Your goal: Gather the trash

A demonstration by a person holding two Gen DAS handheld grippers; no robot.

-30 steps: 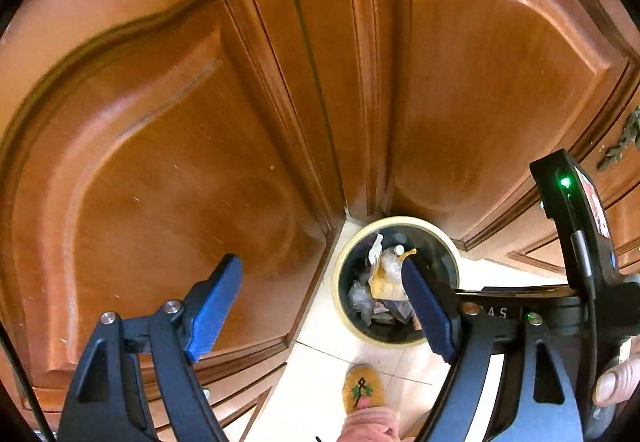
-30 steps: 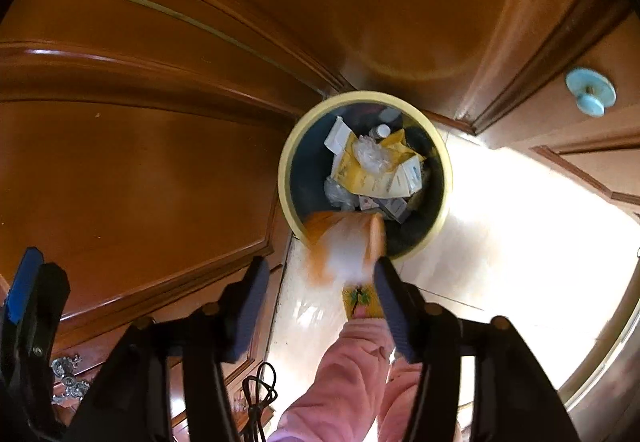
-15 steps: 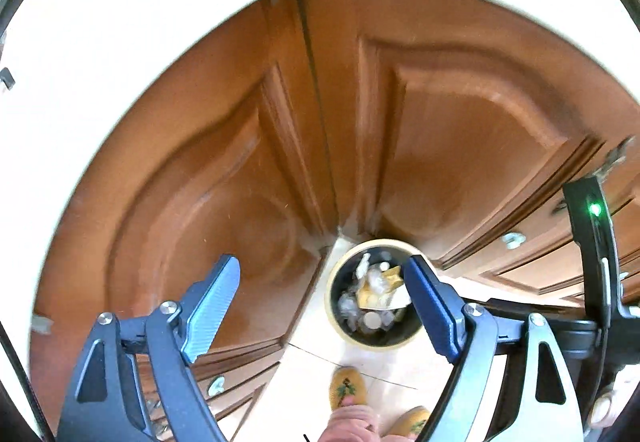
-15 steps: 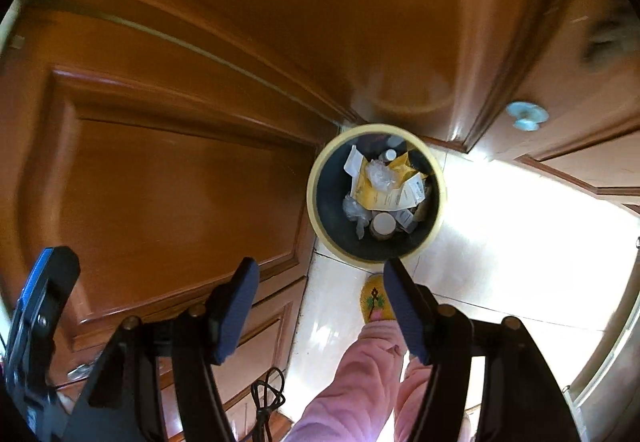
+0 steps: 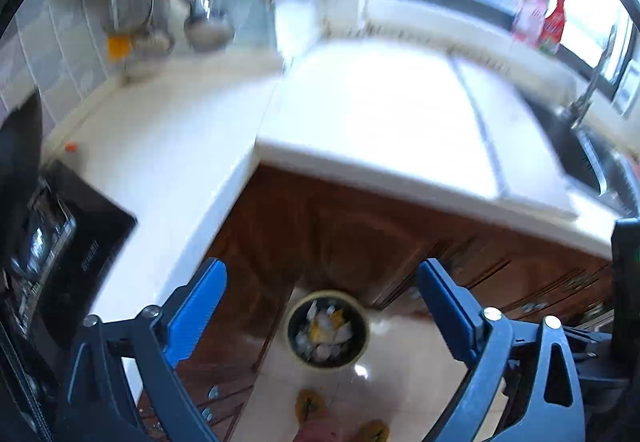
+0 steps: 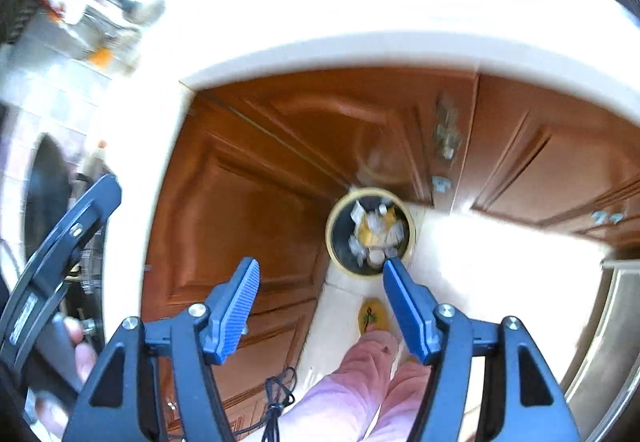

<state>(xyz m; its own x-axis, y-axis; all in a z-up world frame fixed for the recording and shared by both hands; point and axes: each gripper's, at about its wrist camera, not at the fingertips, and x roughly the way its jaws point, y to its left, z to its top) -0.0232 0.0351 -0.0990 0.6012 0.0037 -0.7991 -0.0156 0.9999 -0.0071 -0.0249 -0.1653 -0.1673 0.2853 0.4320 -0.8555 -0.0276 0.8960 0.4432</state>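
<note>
A round bin (image 5: 327, 328) with a pale yellow rim stands on the floor in the cabinet corner, holding yellow, white and clear scraps. It lies far below both grippers. My left gripper (image 5: 322, 312) has its blue jaws opening wide, with nothing between them. My right gripper (image 6: 320, 284) is open too, with empty air between its blue pads. The same bin (image 6: 370, 232) shows in the right wrist view just above the right fingertip. The left gripper's frame (image 6: 60, 242) appears at that view's left edge, held by a hand.
A white L-shaped counter (image 5: 360, 110) tops the brown wooden cabinets (image 6: 248, 210). A black stove (image 5: 52, 242) sits at the left, a sink with a tap (image 5: 592, 146) at the right, utensils hang on the tiled wall. The person's pink trouser legs (image 6: 352, 382) and yellow slippers stand on the pale floor.
Both grippers have risen high above the bin, which now looks much smaller. The countertop, stove, sink and window have come into view. The orange item dropping toward the bin a second ago is gone.
</note>
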